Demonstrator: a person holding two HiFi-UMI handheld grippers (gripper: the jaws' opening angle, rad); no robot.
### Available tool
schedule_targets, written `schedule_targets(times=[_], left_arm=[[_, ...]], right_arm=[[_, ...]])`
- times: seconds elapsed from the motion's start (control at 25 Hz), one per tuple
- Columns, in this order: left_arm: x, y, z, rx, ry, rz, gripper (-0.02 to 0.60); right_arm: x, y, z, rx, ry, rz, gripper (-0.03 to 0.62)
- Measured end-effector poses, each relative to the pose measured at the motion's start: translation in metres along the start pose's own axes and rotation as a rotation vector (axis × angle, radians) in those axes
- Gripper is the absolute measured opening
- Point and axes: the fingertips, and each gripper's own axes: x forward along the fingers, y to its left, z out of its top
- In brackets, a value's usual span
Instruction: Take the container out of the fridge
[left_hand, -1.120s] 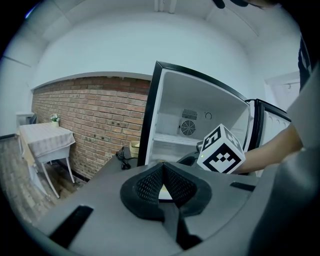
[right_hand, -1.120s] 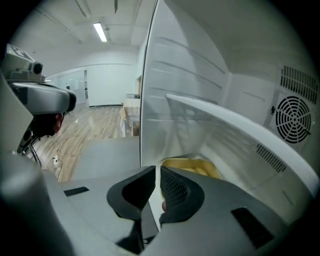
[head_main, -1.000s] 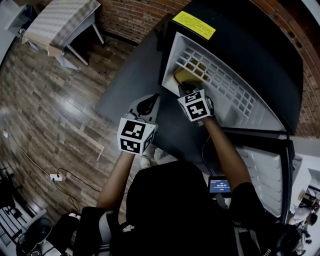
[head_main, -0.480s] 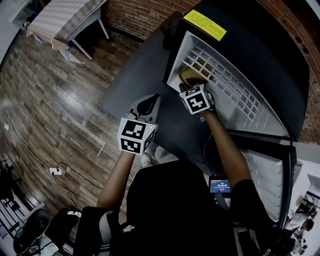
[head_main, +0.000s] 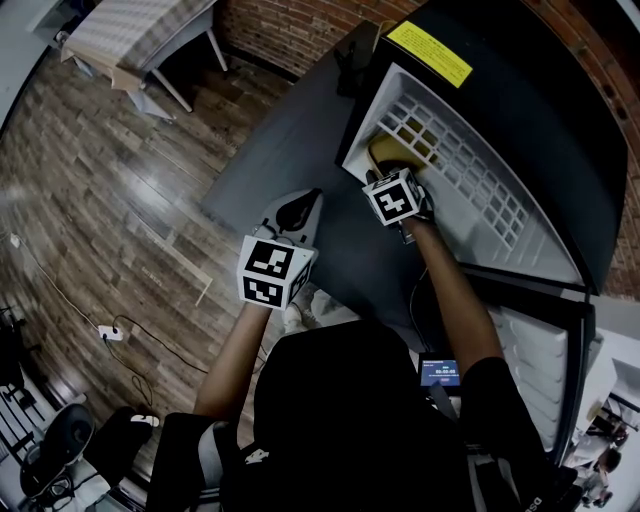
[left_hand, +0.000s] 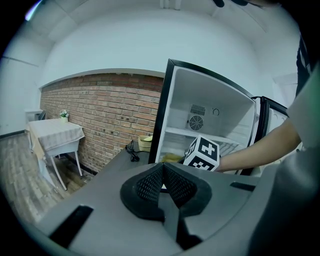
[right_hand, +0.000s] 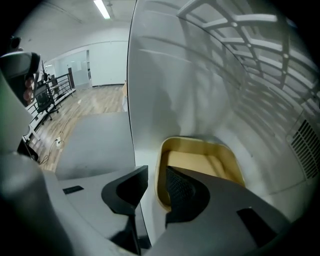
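Observation:
A shallow yellow container (right_hand: 200, 165) lies on the white floor of the open fridge (head_main: 460, 190), under a white wire shelf. My right gripper (right_hand: 152, 192) reaches into the fridge at the container's near left corner. Its jaws are opening: the container's rim and the fridge's front edge lie in the gap, and the pads do not press on them. The head view shows that gripper (head_main: 380, 178) just in front of the container (head_main: 385, 152). Held back over the dark grey surface, my left gripper (left_hand: 161, 182) is shut with nothing in it.
The black fridge door (head_main: 540, 330) stands open at the right. A dark grey counter (head_main: 290, 150) runs left of the fridge, with a stack of yellowish plates (left_hand: 145, 142) by the brick wall (left_hand: 100, 110). A white table (head_main: 130, 40) stands on the wooden floor.
My right gripper has moved slightly further in toward the yellow container. The left gripper has stayed where it was.

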Motion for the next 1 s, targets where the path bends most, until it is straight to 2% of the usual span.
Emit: schedule_targets(times=[0.4, 1.0], left_arm=[[-0.0025, 0.0045, -0.0042, -0.009, 0.013, 0.011, 0.014], [-0.0048, 0.004, -0.0032, -0.009, 0.011, 0.005, 0.014]], right_arm=[[0.0011, -0.0044, 0.0006, -0.023, 0.022, -0.037, 0.074], [-0.0047, -0.0004, -0.0009, -0.058, 0.021, -0.036, 0.052]])
